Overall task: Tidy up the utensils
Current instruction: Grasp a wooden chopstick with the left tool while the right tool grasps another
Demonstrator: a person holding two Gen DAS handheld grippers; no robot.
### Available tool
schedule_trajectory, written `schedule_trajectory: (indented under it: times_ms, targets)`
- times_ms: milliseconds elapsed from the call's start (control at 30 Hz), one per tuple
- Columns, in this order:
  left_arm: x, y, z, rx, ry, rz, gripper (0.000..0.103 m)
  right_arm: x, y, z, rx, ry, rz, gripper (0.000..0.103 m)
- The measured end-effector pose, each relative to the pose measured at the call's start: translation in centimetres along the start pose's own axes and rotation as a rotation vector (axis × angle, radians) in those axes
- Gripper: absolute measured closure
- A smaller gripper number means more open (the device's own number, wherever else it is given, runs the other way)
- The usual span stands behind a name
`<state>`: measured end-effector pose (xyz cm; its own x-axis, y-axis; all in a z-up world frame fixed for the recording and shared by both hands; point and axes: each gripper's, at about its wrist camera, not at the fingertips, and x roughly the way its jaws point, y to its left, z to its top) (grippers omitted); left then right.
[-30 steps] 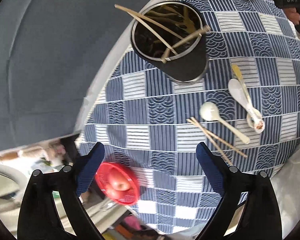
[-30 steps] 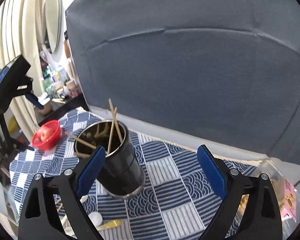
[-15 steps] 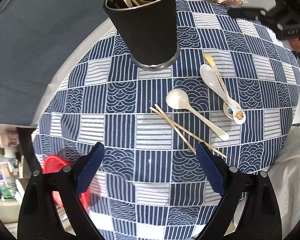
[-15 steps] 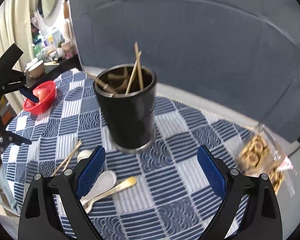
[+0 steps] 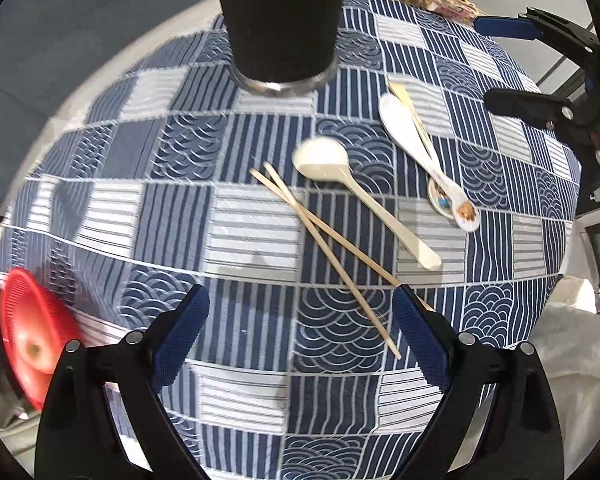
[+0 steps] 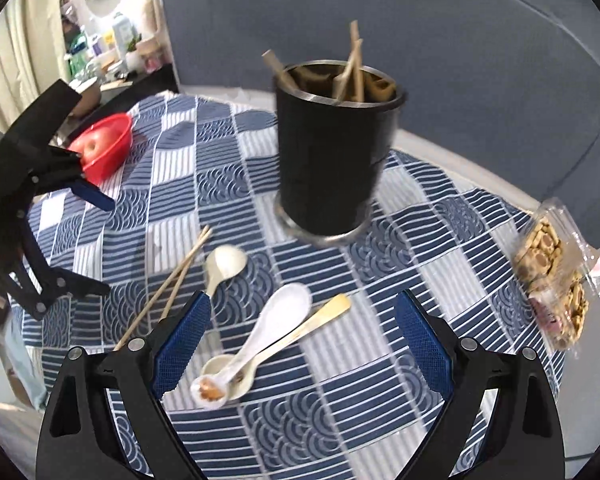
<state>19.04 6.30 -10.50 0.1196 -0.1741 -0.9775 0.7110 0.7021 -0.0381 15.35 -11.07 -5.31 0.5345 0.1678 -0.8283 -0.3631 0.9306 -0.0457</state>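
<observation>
A black utensil cup point(image 6: 332, 156) with several wooden utensils in it stands at the back of the table; it also shows in the left wrist view point(image 5: 280, 20). Two wooden chopsticks point(image 5: 328, 248) lie crossed on the cloth, also seen in the right wrist view point(image 6: 172, 280). A cream spoon point(image 5: 360, 196) lies next to them. A white ceramic spoon point(image 6: 260, 332) and a gold spoon point(image 6: 312, 324) lie together by a small dish point(image 6: 220, 376). My left gripper point(image 5: 300, 340) is open and empty above the chopsticks' near end. My right gripper point(image 6: 302, 340) is open and empty over the white spoon.
A blue patterned cloth point(image 5: 180, 216) covers the round table. A red bowl point(image 6: 104, 148) with an apple sits at the table's edge. A bag of biscuits point(image 6: 548, 276) lies at the far side. A grey sofa back point(image 6: 460, 40) stands behind the table.
Both grippers have come down and closer to the table. The left now hangs over the chopsticks, the right over the spoons. Both stay open.
</observation>
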Motion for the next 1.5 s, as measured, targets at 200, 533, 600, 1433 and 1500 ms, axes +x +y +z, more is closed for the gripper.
schedule_trajectory:
  times_ms: [200,533,600,1433,1500]
  targets:
    - [2.9,-0.4,-1.5,-0.012,0.005,-0.021,0.012,0.8,3.4,-1.2,0.002,0.027,-0.017,0.014]
    - [4.4,-0.9,-2.5,-0.151,-0.080,0.036,0.012,1.9,5.0,-2.8,0.070,0.070,-0.079,0.015]
    - [5.1,-1.2,-2.6,-0.134,-0.063,0.055,0.012,1.9,5.1,-3.0,0.084,0.068,-0.085,0.015]
    - [1.9,2.9,-9.7,-0.219,-0.076,-0.093,0.096,8.9,12.8,-0.4,-0.015,0.230,0.004,0.054]
    - [1.8,3.1,-10.1,-0.230,-0.079,-0.102,0.096,9.6,13.2,-0.5,-0.025,0.261,-0.009,0.064]
